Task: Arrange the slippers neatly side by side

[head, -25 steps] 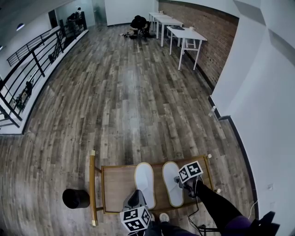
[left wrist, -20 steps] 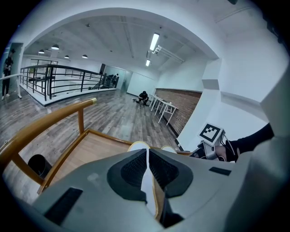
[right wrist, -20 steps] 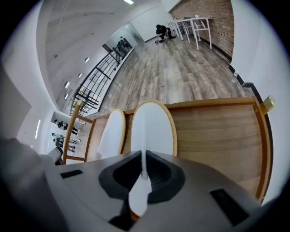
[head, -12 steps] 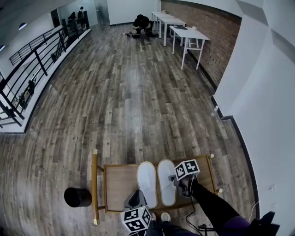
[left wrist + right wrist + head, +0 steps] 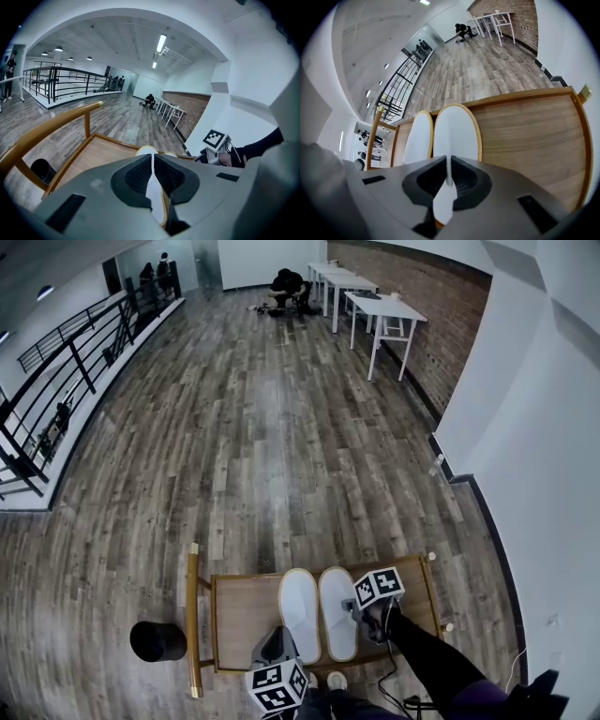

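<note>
I have the pair almost where I want it. The left hand-held gripper point(image 5: 280, 637) is pinched closed on the heel edge of the left slipper point(image 5: 298, 613); in its own view a thin white strip of that slipper sits between the pads. The right hand-held gripper point(image 5: 357, 607) is clamped the same way on the heel of the right slipper point(image 5: 337, 610). Both white slippers lie on the wooden cart point(image 5: 214, 615), toes pointing away from me. Their inner edges run together, touching or very nearly so as the right gripper view shows them.

I judge the step in hand to be the last squaring-up before letting go. To do it well I would check that the two heels sit level with each other and that both soles lie flat on the cart. I would make any correction as a small slide, not a lift, since the soft heel can fold under a pinch. Then I would open each pair of jaws fully before backing away, drawing straight back along the slipper's length so nothing gets dragged askew.
</note>
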Demonstrator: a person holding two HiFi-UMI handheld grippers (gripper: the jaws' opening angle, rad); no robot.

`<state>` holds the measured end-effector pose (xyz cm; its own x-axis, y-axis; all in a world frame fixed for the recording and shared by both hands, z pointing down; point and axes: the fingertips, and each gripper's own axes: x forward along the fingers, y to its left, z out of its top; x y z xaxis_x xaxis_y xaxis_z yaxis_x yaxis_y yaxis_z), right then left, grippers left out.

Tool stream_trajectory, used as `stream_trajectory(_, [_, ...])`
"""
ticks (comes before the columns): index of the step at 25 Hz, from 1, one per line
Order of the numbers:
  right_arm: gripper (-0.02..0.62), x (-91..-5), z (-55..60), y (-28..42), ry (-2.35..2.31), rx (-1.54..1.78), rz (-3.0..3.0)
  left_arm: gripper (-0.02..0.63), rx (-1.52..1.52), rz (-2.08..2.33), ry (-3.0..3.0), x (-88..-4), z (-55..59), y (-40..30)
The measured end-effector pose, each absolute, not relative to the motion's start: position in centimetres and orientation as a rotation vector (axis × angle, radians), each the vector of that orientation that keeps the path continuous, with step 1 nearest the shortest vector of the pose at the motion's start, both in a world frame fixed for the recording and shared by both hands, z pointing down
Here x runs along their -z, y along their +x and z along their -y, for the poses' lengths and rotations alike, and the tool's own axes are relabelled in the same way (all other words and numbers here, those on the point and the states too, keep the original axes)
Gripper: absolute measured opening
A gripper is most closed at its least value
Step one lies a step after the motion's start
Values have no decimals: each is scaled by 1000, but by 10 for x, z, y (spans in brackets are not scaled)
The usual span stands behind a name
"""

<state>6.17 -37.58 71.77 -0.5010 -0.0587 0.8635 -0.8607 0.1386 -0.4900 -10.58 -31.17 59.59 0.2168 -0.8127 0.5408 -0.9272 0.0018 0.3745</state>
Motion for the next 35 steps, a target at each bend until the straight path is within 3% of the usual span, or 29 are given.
stream_trajectory(13, [23,-714,373,53,832,-1476,1750,17,-223,1599,1835,-597,315,-105])
stream_trajectory(19, [72,-710,369,49,765,-1431,1772,17,-221,1597,1838,-596,316,-104])
stream_trajectory(24, [75,-701,371,53,756,-1399,1805,17,-213,1595,1843,-595,317,-102])
stream_trajectory(35, [75,-590,379,60,1024,-1519,2173,17,-171,1623,1857,-579,332,-98])
